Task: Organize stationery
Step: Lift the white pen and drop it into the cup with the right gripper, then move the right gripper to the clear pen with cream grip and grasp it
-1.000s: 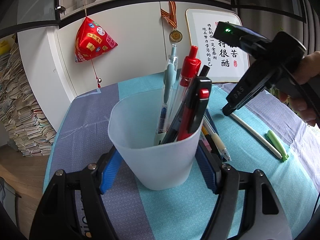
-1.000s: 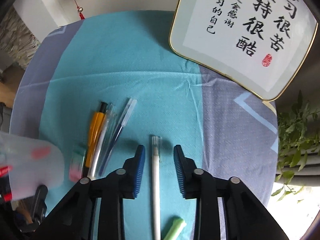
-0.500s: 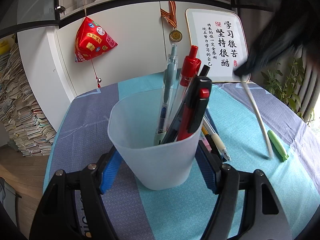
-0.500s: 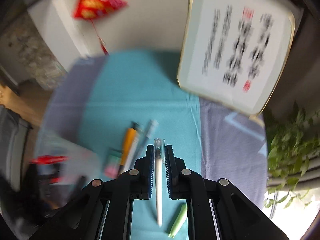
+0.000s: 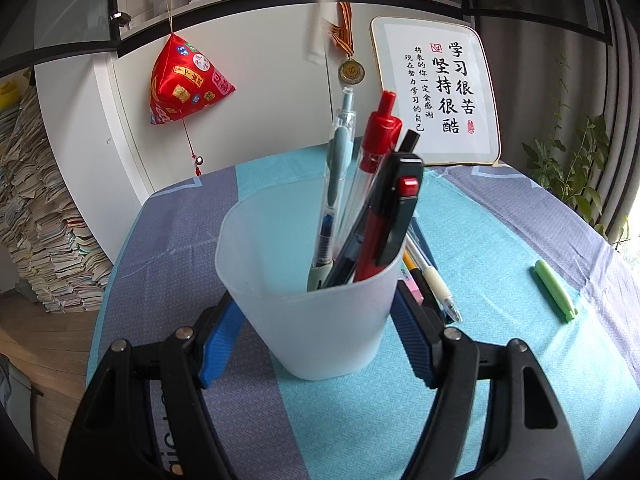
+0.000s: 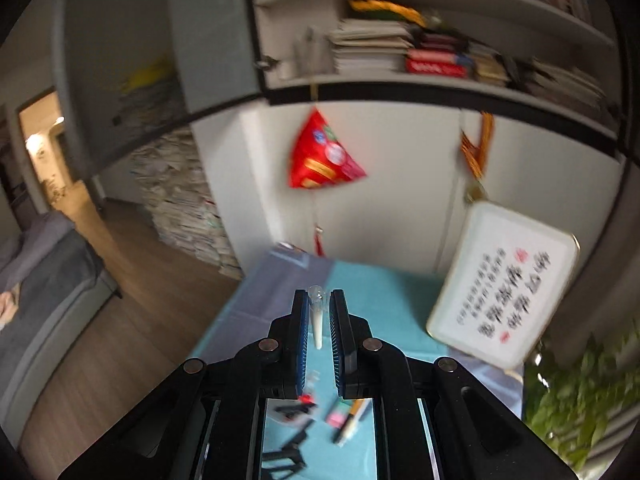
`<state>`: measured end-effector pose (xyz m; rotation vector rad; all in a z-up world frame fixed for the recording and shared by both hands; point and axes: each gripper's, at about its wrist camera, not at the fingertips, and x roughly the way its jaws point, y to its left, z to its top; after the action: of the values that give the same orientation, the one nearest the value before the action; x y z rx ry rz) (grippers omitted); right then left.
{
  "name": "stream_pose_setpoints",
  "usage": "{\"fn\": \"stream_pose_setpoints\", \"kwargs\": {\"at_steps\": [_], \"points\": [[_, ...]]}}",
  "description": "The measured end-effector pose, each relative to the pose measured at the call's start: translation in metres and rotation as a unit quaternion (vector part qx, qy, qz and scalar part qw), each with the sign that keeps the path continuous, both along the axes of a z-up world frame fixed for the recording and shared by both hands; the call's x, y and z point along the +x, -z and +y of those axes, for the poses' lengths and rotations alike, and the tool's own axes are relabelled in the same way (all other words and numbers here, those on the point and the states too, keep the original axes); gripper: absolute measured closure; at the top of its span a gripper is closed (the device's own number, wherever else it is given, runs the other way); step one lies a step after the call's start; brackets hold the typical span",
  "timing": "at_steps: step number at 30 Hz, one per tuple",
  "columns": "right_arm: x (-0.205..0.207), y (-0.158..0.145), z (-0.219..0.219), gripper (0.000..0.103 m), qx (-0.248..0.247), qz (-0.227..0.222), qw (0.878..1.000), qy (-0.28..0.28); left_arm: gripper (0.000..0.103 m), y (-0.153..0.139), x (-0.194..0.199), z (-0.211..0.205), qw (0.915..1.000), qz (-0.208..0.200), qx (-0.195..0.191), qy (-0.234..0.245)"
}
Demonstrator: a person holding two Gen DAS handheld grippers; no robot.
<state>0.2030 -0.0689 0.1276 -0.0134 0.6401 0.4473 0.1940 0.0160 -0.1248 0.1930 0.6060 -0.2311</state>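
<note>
My left gripper [image 5: 316,328] is shut on a translucent white cup [image 5: 320,300] that stands on the table and holds several pens [image 5: 384,200]. My right gripper [image 6: 319,312] is shut on a white pen [image 6: 318,320] and holds it high in the air, hanging down. In the left wrist view the blurred end of that white pen [image 5: 320,12] shows high above the cup. Loose pens [image 5: 432,284] lie on the cloth just right of the cup. A green pen cap [image 5: 554,290] lies further right.
A framed calligraphy board [image 5: 440,92] leans against the cabinet at the table's far edge. A red ornament [image 5: 184,84] and a medal [image 5: 351,70] hang on the cabinet. Plants [image 5: 572,172] stand to the right, stacked papers [image 5: 36,232] on the floor to the left.
My right gripper closed on the white pen, lifted it off the cloth and carried it up and left to above the cup. The left gripper and cup stayed still.
</note>
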Motion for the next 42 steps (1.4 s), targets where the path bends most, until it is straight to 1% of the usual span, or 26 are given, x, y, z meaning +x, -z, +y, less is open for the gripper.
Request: {"fn": "stream_pose_setpoints", "kwargs": {"at_steps": [2, 4, 8, 10, 18, 27, 35, 38, 42], "points": [[-0.001, -0.002, 0.011, 0.092, 0.003, 0.001, 1.000, -0.018, 0.033, 0.000, 0.000, 0.000, 1.0000, 0.000, 0.000, 0.000], [0.001, 0.002, 0.021, 0.092, 0.005, 0.008, 0.999, -0.035, 0.033, 0.000, 0.000, 0.000, 1.0000, 0.000, 0.000, 0.000], [0.006, 0.022, 0.032, 0.092, -0.001, 0.037, 0.998, -0.053, 0.033, 0.000, 0.000, 0.000, 1.0000, 0.000, 0.001, 0.000], [0.011, 0.037, 0.033, 0.092, -0.005, 0.056, 0.997, -0.054, 0.033, 0.000, -0.001, 0.000, 1.0000, -0.001, 0.003, 0.000], [0.030, 0.082, 0.032, 0.092, -0.021, 0.110, 0.993, -0.049, 0.033, -0.001, -0.001, 0.001, 1.0000, -0.003, 0.007, 0.001], [0.046, 0.110, 0.031, 0.092, -0.026, 0.156, 0.986, -0.043, 0.033, -0.001, -0.002, 0.001, 1.0000, -0.003, 0.008, 0.001], [0.047, 0.121, 0.034, 0.092, -0.034, 0.186, 0.980, -0.053, 0.033, -0.002, -0.002, 0.002, 1.0000, -0.002, 0.008, 0.002], [0.041, 0.115, 0.026, 0.092, -0.022, 0.180, 0.982, -0.047, 0.033, -0.002, -0.002, 0.002, 1.0000, -0.002, 0.008, 0.002], [0.031, 0.103, 0.001, 0.092, 0.004, 0.162, 0.986, -0.025, 0.033, -0.002, -0.002, 0.002, 1.0000, -0.003, 0.008, 0.002]]}}
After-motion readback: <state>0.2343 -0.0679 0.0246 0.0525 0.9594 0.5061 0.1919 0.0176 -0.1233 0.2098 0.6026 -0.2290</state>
